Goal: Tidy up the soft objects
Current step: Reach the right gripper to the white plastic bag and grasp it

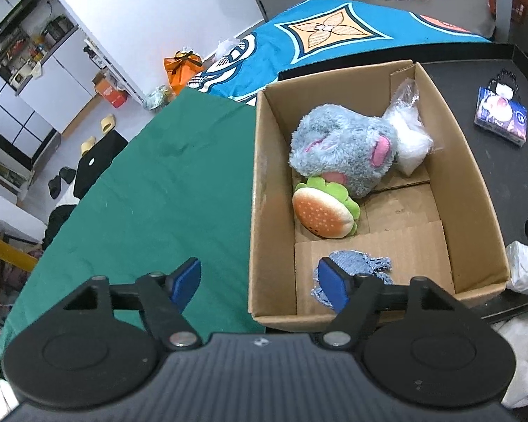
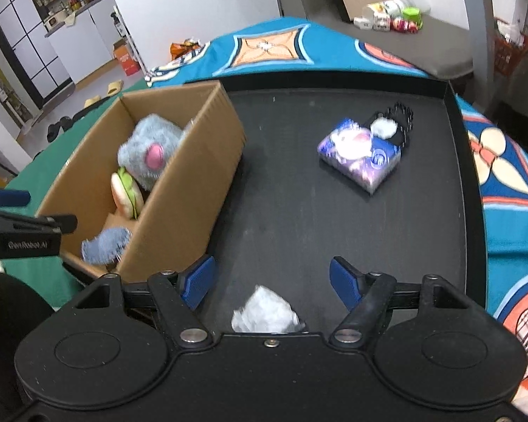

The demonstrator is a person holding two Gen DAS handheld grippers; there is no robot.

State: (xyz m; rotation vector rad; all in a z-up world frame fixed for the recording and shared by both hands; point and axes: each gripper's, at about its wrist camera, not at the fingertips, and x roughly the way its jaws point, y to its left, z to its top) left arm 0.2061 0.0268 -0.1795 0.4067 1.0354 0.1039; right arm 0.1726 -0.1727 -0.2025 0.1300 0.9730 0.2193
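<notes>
A cardboard box holds a grey plush, a burger plush, a clear bag of white stuffing and a blue denim cloth. My left gripper is open and straddles the box's near left wall. One pad is over the green cloth, the other just above the denim cloth, and nothing is pinched. My right gripper is open over the black tray. A white crumpled wad lies low between its fingers, untouched.
A purple tissue pack and a black ring with a white puff lie at the tray's far right. A blue patterned blanket surrounds the tray. Bottles and small items stand on a far surface.
</notes>
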